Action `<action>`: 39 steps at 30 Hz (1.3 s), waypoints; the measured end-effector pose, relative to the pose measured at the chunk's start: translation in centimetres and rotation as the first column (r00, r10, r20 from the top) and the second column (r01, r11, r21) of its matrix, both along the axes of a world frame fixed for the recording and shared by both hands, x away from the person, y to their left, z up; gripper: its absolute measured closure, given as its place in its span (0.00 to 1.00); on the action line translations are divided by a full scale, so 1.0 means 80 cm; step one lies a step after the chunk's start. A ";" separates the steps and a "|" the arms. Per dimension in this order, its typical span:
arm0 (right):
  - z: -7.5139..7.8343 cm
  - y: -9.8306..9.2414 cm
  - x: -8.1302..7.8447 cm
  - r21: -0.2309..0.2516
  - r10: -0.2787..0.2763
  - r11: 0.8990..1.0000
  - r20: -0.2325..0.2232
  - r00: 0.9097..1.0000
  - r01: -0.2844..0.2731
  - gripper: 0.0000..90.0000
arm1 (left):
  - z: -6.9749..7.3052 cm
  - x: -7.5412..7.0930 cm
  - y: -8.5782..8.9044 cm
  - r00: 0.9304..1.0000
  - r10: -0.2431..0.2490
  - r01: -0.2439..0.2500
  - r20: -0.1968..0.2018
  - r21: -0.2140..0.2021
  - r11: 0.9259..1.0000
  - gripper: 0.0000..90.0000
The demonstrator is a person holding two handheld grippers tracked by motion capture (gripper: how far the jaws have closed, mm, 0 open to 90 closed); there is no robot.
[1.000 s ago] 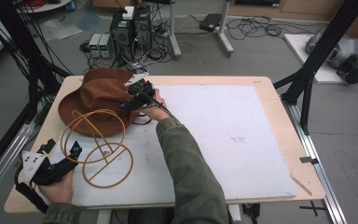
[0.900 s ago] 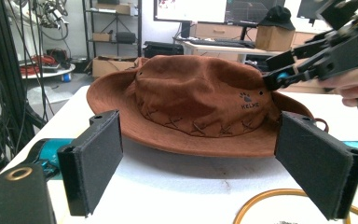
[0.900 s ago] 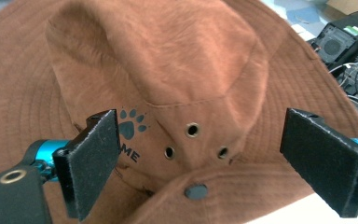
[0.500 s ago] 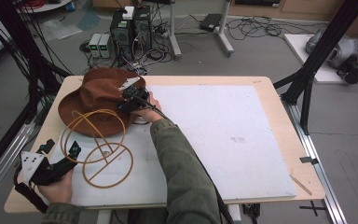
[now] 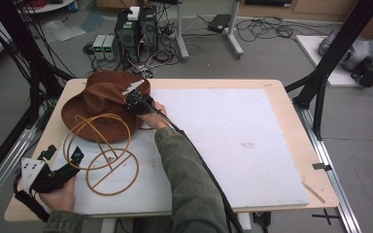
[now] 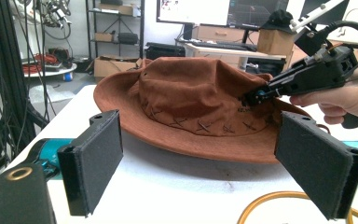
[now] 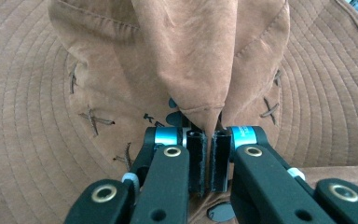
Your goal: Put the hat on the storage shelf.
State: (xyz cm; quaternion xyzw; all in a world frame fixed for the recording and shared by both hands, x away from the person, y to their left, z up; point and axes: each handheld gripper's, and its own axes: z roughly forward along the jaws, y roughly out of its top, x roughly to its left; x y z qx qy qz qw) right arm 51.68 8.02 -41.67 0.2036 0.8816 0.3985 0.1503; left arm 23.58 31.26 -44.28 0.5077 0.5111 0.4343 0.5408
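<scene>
While the brown hat (image 5: 104, 102) lies brim-down at the upper left of the high view, on the far left part of the desk (image 5: 272, 85), the right gripper (image 5: 135, 103) has it by the crown: in the right gripper view the jaws are pressed together on a pinched fold of the suede, just above the stitched crosses and a printed logo. So the grasp looks made, but the hat seems not yet lifted, since its brim (image 6: 168, 140) rests flat on the white mat (image 5: 233, 141) in the left gripper view. Just below the hat in the high view, a hat stand of bent orange wire hoops (image 5: 104, 155) lies on the mat, its upper loop overlapping the brim's near edge. The left gripper (image 5: 60, 158) sits at the lower left of that view, beside the hoops, its jaws wide apart and holding nothing, with the padded fingers (image 6: 95, 163) framing the hat from the side. What is left, I judge, is the lifting and placing of the hat, likely onto the wire hoops, perhaps with the left gripper steadying them.
</scene>
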 end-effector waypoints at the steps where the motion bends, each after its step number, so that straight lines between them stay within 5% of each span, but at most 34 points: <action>1: 0.000 0.000 0.000 0.000 0.000 1.000 0.000 1.000 0.000 0.99 | 0.000 0.000 0.000 1.000 0.000 0.000 0.000 0.000 1.000 0.17; 13: 0.008 -0.011 0.001 0.088 -0.032 0.995 -0.044 0.999 0.036 0.99 | 0.000 0.001 -0.002 1.000 -0.006 0.006 0.000 0.007 1.000 0.17; 22: 0.042 -0.031 -0.009 0.183 -0.043 0.982 0.028 0.999 0.037 0.99 | 0.000 0.000 -0.003 1.000 -0.007 0.007 0.003 0.005 1.000 0.17; 29: 0.073 -0.060 -0.024 0.329 -0.077 0.944 0.108 0.991 0.038 0.99 | 0.001 -0.001 -0.003 1.000 -0.006 0.006 0.006 -0.001 1.000 0.17; 39: 0.124 -0.094 -0.043 0.475 -0.141 0.880 0.223 0.965 0.019 0.99 | 0.000 -0.003 -0.001 1.000 0.000 0.000 0.008 -0.019 1.000 0.17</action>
